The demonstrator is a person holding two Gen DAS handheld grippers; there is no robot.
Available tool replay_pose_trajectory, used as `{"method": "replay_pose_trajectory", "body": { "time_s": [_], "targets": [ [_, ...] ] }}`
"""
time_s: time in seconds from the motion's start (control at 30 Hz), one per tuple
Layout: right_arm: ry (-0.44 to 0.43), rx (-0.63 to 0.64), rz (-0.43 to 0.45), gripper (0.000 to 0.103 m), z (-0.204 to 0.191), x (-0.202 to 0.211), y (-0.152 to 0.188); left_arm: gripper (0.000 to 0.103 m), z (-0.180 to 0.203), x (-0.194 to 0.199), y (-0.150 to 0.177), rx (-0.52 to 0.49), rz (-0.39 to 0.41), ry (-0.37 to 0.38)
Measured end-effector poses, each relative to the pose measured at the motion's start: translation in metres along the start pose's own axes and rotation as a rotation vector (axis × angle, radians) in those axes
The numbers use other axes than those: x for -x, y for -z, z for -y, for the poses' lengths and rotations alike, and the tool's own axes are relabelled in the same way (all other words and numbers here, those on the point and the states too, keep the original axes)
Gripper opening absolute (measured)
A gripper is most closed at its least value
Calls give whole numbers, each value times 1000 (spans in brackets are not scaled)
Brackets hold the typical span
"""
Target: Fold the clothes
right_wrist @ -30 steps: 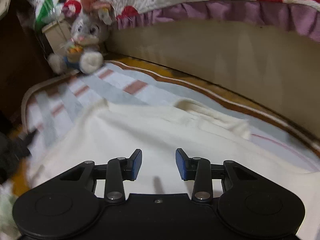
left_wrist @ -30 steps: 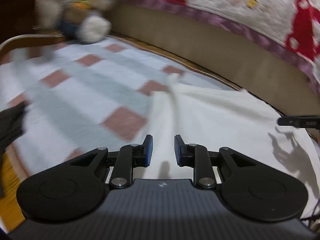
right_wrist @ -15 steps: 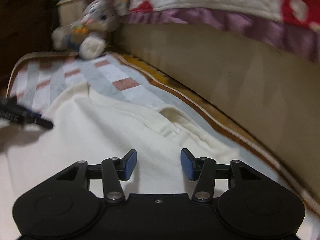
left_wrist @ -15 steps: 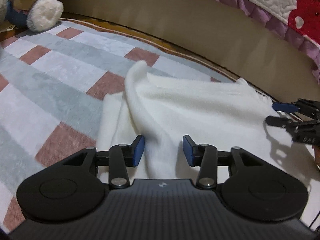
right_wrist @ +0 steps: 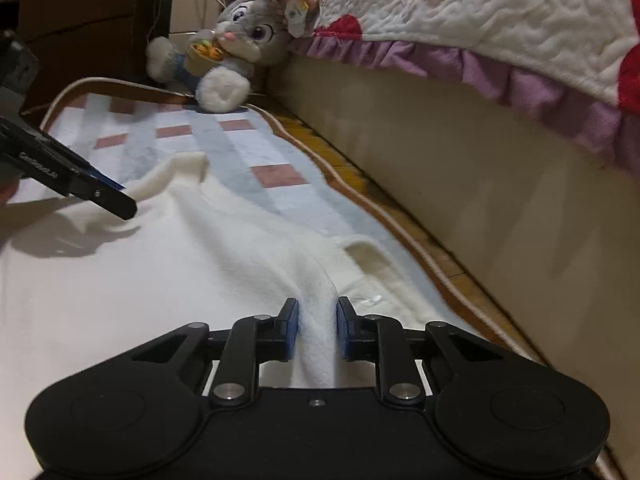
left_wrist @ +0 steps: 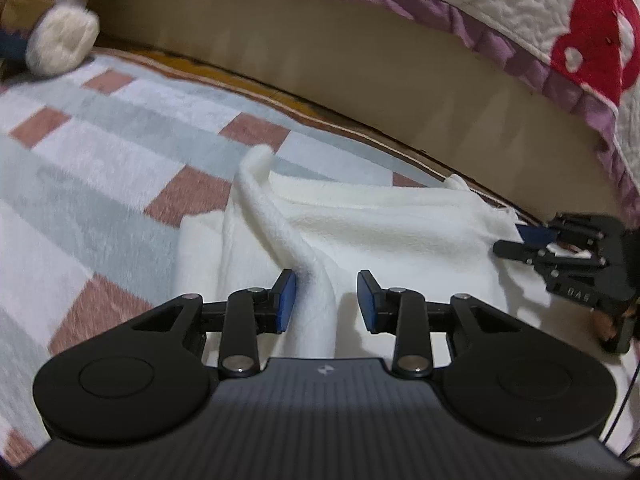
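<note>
Both tools closing on ridges of the white garment [left_wrist: 392, 232]: right tool [right_wrist: 317, 330] pinching its ridge, left tool [left_wrist: 326, 307] still clear of its.

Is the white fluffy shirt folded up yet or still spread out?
Still mostly spread out. The white garment lies wide across the checked rug, with only ridges pinched up between both grippers' closing fingers.

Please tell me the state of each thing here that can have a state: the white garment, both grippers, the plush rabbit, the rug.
White garment: lying on the rug, partly folded, two ridges pinched up.
Left gripper: closing, ridge between fingers, not yet pressed.
Right gripper: closing, fingers pressing a ridge.
Plush rabbit: sitting at the rug's far end.
Checked rug: spread flat.
</note>
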State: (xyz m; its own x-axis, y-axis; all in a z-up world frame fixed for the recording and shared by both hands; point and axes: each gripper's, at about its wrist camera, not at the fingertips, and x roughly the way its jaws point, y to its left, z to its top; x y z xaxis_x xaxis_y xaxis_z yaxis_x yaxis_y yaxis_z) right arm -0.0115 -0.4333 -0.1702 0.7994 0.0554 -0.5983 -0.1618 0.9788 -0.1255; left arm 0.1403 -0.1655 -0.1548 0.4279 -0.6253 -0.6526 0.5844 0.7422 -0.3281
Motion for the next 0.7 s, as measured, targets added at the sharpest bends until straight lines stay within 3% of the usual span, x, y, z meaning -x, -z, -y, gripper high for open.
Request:
{"method": "replay_pose_trajectory", "body": {
  "time_s": [0.1,0.13,0.23,0.33,0.53,0.63,0.7],
  "targets": [
    [-31,0,35,23,-2,-1,0,33,0,1,1,14,9,-18],
    [-21,9,55,5,-3,0,-1,34,1,2,0,7,18,-31],
    [86,-37,65,6,3,8,-10,38,2,9,-4,6,65,-59],
    [140,-91,32,5,13,12,-9,42,-1,15,-9,17,87,-66],
    [110,-187,25,6,29,6,3,45,-9,4,-12,-10,28,-112],
    [76,-231,34,6,33,2,5,54,-13,-13,-20,-1,9,-126],
    [59,-254,39,6,36,0,7,55,-12,-28,-26,-23,-26,-109]
  ]
}}
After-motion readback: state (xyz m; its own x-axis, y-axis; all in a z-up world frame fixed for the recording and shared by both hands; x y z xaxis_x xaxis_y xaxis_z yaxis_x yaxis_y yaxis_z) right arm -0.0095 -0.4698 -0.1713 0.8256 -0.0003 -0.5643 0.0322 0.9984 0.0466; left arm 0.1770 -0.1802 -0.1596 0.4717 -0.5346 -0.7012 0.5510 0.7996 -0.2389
